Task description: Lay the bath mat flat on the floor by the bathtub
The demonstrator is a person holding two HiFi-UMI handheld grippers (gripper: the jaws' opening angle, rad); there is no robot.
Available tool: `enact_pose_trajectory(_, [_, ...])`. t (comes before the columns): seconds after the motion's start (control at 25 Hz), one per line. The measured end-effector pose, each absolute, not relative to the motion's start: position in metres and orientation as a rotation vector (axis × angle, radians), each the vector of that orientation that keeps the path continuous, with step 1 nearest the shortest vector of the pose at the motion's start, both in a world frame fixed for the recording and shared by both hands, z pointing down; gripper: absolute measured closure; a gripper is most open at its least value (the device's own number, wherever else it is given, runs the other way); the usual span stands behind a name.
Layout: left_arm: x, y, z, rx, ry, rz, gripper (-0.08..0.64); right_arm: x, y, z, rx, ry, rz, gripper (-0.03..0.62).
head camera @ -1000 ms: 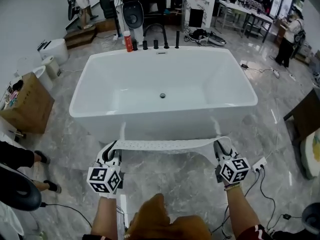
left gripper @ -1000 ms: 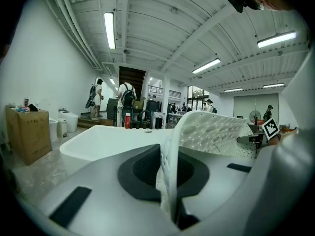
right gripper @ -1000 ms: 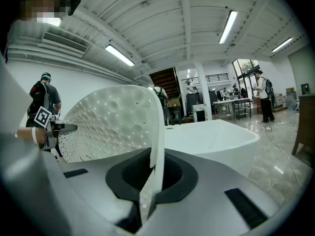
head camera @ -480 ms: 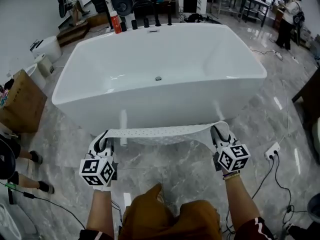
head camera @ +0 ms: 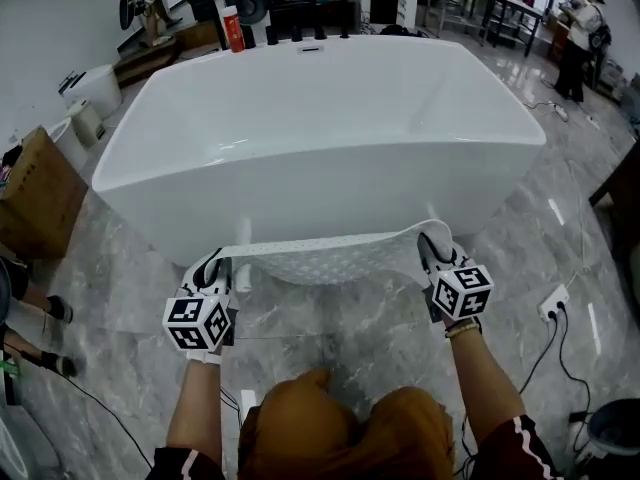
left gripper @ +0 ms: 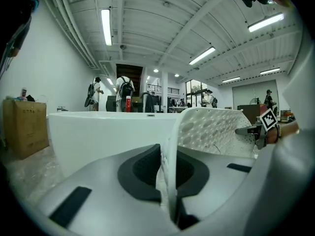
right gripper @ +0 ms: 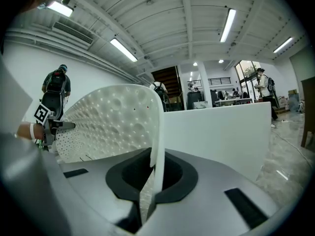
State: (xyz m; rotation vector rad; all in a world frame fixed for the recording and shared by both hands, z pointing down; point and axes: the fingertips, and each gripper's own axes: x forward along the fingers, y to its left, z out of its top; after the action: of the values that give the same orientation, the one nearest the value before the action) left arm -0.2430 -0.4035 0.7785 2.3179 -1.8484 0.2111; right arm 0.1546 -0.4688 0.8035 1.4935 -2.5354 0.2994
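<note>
Left gripper is clamped on the left end of the bath mat, jaws nearly together with just the thin white edge pinched between the dark pads. Right gripper has the right end pinched the same way. So the mat is strung out between the two, long axis running side to side, parallel to the near wall of the bathtub and just in front of it. The top edge is pulled fairly straight and the rest droops below it in a shallow belly. Can't tell if the bottom touches the floor. The mat's white and rubbery-looking, covered in small holes and round dimples, and it curls over at each pinched corner. The floor is grey marble-look, the tub is white and freestanding, and there's a red bottle at its far end.
</note>
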Motion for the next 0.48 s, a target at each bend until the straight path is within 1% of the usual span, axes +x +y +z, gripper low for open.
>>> enact_pose_trajectory(0.48, [-0.274, -0.45, 0.853, 2.289, -1.832, 0.291, 0.537, 0.12, -0.525, 0.87, 1.482, -2.515, 0.262, 0.558])
